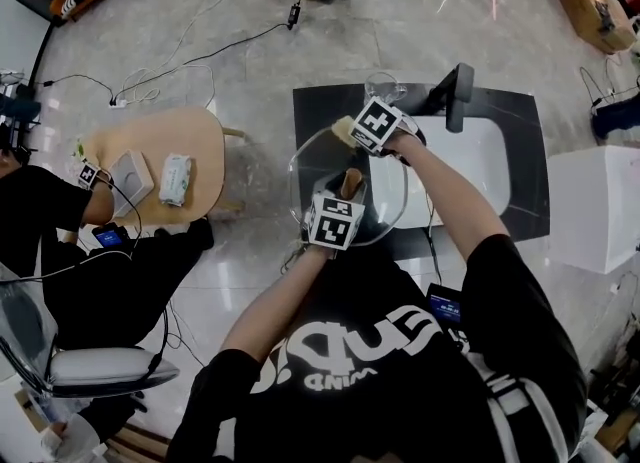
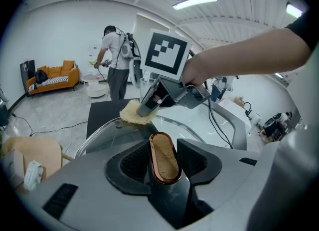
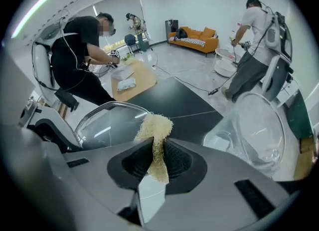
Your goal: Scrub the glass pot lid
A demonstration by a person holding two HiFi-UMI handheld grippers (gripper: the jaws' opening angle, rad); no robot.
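The glass pot lid (image 1: 318,166) is held tilted over the black counter beside the sink. My left gripper (image 1: 349,194) is shut on its wooden, copper-rimmed knob (image 2: 164,157), which fills the gap between the jaws. The lid's glass (image 2: 112,136) spreads out beyond the left gripper (image 2: 164,161). My right gripper (image 1: 347,132) is shut on a pale yellow fibrous scrub pad (image 3: 155,129), whose strand runs down between the jaws. That pad (image 2: 133,113) rests against the lid's far rim. In the right gripper view, the lid (image 3: 104,125) lies just below the right gripper (image 3: 157,159).
A white sink basin (image 1: 468,163) with a dark faucet (image 1: 457,94) sits in the black counter (image 1: 318,109). A clear glass vessel (image 3: 261,130) stands near the faucet. At the left are a low wooden table (image 1: 195,131) with packets and a seated person (image 1: 60,251). Cables cross the floor.
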